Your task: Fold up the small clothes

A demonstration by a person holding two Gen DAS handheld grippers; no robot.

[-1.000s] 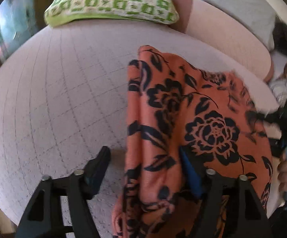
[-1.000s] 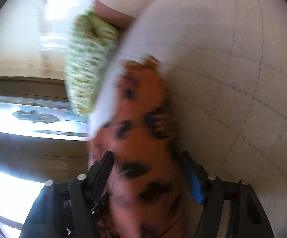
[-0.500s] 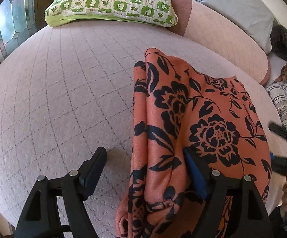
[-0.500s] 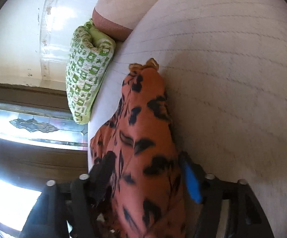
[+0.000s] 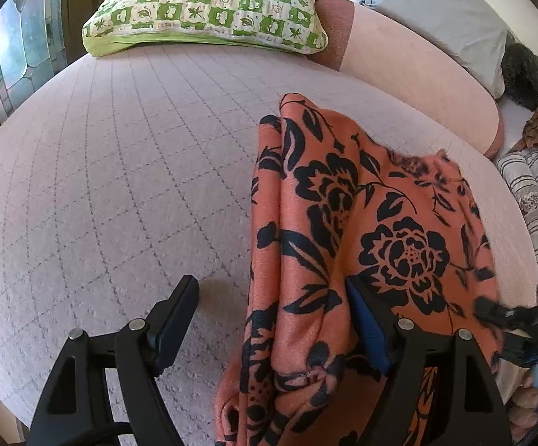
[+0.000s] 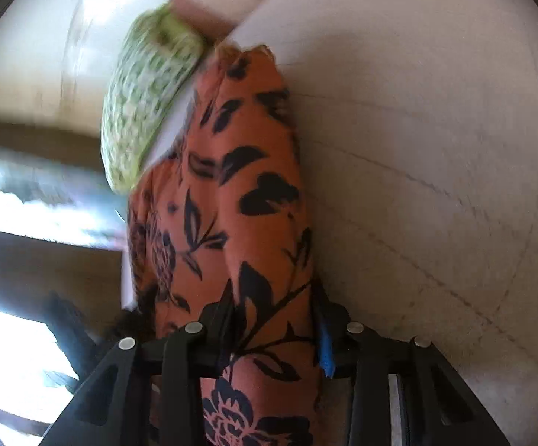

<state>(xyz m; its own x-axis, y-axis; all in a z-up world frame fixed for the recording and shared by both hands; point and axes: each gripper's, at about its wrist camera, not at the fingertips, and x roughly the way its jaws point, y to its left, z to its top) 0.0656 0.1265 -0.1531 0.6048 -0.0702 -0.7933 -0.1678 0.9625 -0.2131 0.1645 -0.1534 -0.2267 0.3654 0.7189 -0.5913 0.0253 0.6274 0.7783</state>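
A pale lilac quilted bed cover (image 5: 112, 193) with a stitched grid fills most of both views. At its far end lies a green-and-white patterned pillow (image 5: 209, 7), with a pink bolster (image 5: 410, 63) and a grey pillow (image 5: 443, 11) to its right, and a stained-glass window (image 5: 19, 44) at the left edge. Striped fabric (image 5: 536, 189) lies off the bed's right side.

The left gripper (image 5: 272, 319) is low over the bed, fingers spread wide, the cloth draped between them and over the right finger. The right gripper (image 6: 272, 330) has its fingers pinching a bunched length of the cloth; that view is motion-blurred.

The orange cloth with black flowers (image 5: 361, 223) lies rumpled in long folds on the right part of the bed.
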